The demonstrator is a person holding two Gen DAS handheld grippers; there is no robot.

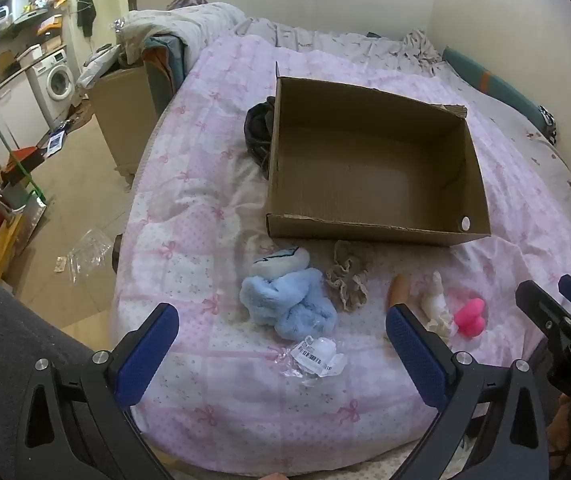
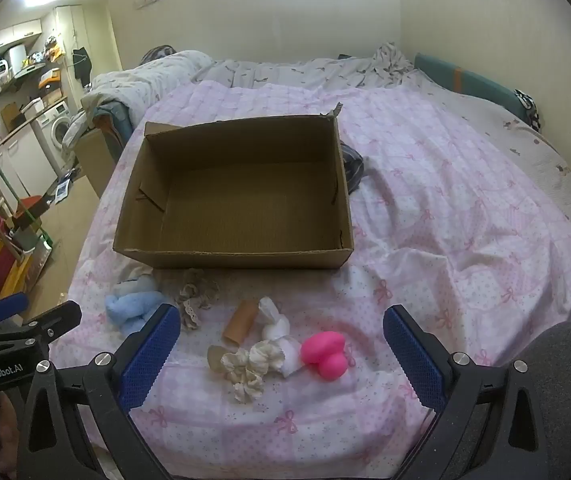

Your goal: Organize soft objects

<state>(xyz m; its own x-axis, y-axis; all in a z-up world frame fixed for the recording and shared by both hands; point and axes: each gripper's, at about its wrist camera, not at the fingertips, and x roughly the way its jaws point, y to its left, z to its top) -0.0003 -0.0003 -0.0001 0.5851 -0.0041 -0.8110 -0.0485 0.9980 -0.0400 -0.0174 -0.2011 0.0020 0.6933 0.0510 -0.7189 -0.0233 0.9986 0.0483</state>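
Right wrist: cardboard box point(image 2: 237, 254) rim just beyond pink toy point(image 2: 325, 354).

Dim, warm indoor lighting with soft shadows; strong fisheye bending and black vignetting at edges; focus slightly soft throughout.

Dark crumpled cloth bundle point(image 1: 259, 132) largely hidden behind open brown cardboard box point(image 1: 373, 228); printing on crinkled clear plastic wrapper point(image 1: 317, 356) possibly a label, illegible

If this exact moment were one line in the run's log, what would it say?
stage: not started | left gripper: open, empty | right gripper: open, empty | cardboard box: empty | blue plush, pink toy: on bedspread
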